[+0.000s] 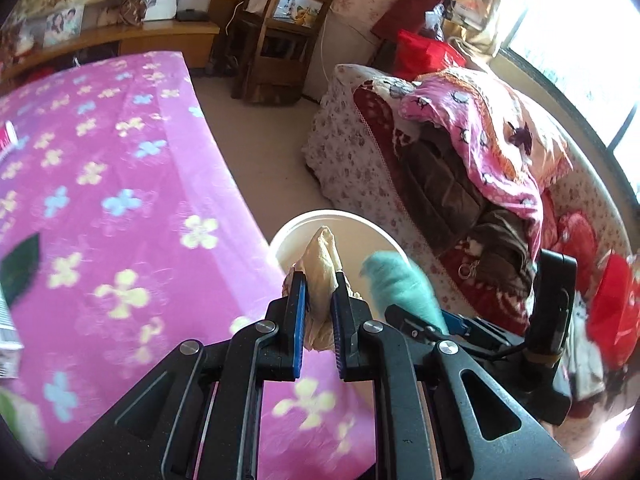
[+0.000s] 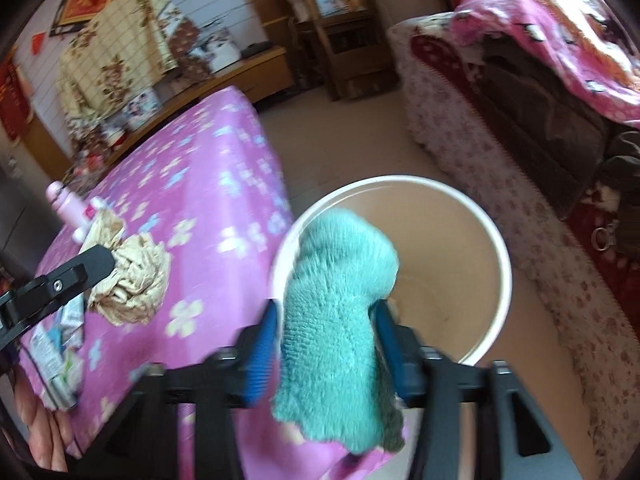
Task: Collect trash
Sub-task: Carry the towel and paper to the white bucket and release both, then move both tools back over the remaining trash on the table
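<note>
My left gripper (image 1: 320,280) is shut on a crumpled beige paper wad (image 1: 322,256), held just in front of a white bucket's rim (image 1: 320,214) on the floor. In the right wrist view the same wad (image 2: 132,276) hangs over the pink flowered tabletop (image 2: 200,200). My right gripper (image 2: 327,312) holds its blue pads apart around a fluffy teal cloth (image 2: 340,300). The cloth sits loosely between them, and I see no squeeze on it. It hangs over the near-left rim of the bucket (image 2: 400,179), whose inside looks bare. The teal cloth (image 1: 394,280) also shows to the right of my left fingers.
The bucket stands on the floor between the table's corner and a flower-patterned sofa (image 1: 360,168) piled with blankets. A pink bottle (image 2: 68,204) and printed cartons (image 2: 52,356) lie on the table's left side. A wooden shelf (image 1: 280,40) stands at the back.
</note>
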Demonstrator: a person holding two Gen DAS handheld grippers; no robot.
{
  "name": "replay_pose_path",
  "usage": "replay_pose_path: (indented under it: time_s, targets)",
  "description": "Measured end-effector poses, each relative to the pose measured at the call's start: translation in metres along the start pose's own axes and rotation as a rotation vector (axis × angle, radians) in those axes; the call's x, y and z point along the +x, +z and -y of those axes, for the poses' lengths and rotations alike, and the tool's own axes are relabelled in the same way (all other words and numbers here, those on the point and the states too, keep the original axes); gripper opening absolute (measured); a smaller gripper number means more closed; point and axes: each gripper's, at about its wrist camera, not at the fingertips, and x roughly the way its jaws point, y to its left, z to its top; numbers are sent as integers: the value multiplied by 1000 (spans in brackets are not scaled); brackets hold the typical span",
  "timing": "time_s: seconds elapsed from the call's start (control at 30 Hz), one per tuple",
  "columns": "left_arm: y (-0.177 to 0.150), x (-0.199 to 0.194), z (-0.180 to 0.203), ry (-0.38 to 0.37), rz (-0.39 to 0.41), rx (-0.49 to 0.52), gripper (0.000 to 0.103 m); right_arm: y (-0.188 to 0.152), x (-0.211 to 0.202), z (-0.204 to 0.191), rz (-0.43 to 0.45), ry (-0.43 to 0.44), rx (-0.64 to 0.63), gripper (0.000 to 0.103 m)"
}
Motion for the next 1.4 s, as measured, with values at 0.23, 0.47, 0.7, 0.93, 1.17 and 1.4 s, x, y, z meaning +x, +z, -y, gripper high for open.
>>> replay_pose_path:
  time_s: [0.23, 0.47, 0.7, 0.93, 1.17, 1.4]
  targets:
    - [-4, 22, -3, -39, -26, -60, 54, 1, 2, 17, 9, -4, 40, 65]
    - [-15, 14, -18, 75, -21, -38, 54, -12, 18, 12, -40, 8, 36, 65]
    - [-20, -3, -33, 158, 8, -30, 54, -17, 12, -6, -26, 8, 9, 65]
    - [-28, -26, -46, 233, 26, -23, 54, -20, 1, -32, -17, 21, -25, 65]
    - [-43, -60, -63, 297, 34, -7, 54, -24, -11, -72, -17, 70, -66, 67]
    - [-59, -109, -102, 337, 23, -45, 54, -32, -15, -129, -28, 131, -148, 68]
